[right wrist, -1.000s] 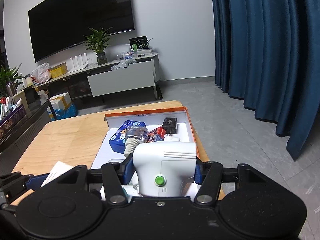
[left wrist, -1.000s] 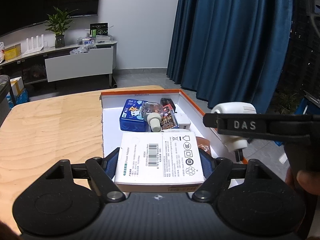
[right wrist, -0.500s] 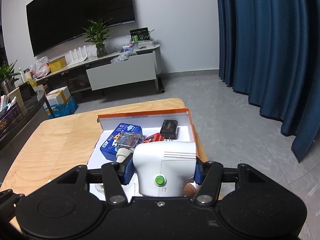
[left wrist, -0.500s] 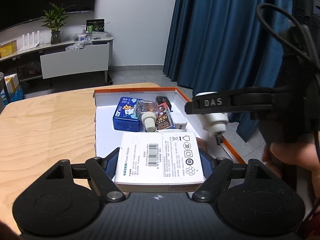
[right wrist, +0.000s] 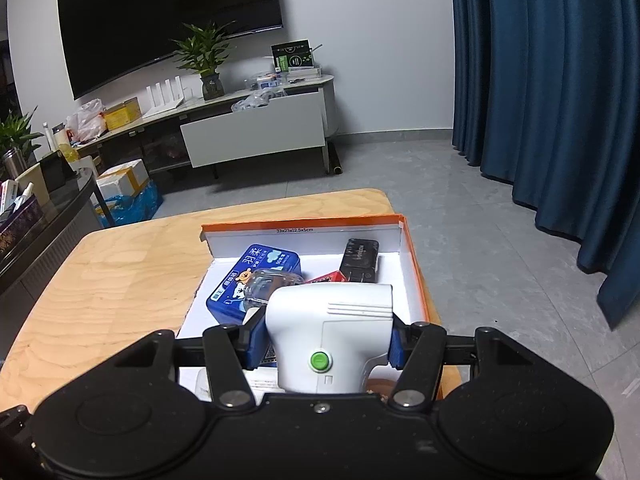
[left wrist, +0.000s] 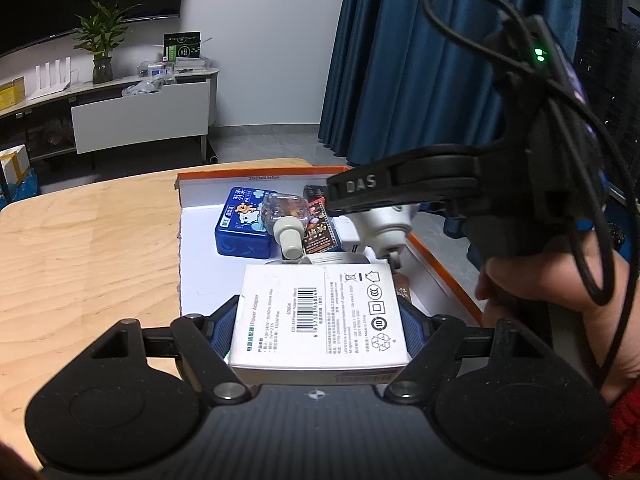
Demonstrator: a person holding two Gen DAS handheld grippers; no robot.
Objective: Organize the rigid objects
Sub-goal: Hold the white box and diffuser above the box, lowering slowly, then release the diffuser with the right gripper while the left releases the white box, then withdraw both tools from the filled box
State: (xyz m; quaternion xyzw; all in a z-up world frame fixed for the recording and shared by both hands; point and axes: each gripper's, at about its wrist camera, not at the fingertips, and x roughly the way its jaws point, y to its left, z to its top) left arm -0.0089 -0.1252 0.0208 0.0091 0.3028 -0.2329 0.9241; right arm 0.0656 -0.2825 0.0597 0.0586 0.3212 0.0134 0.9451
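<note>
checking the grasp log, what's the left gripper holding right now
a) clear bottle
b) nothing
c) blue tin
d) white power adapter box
d: in the left wrist view the left gripper is clamped on both sides of the white power adapter box, while the blue tin and clear bottle lie in the orange-rimmed box.

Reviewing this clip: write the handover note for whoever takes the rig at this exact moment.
Left tongs: shut on the white power adapter box, held above the near end of the orange-rimmed tray.
Right tongs: shut on the white plug-in device with a green button, held over the tray's right side.
Already in the tray: blue tin, clear bottle, red card pack, black block.
Left to do: set both held items into free tray space and release. The wooden table beside the tray shows nothing else to collect.
</note>
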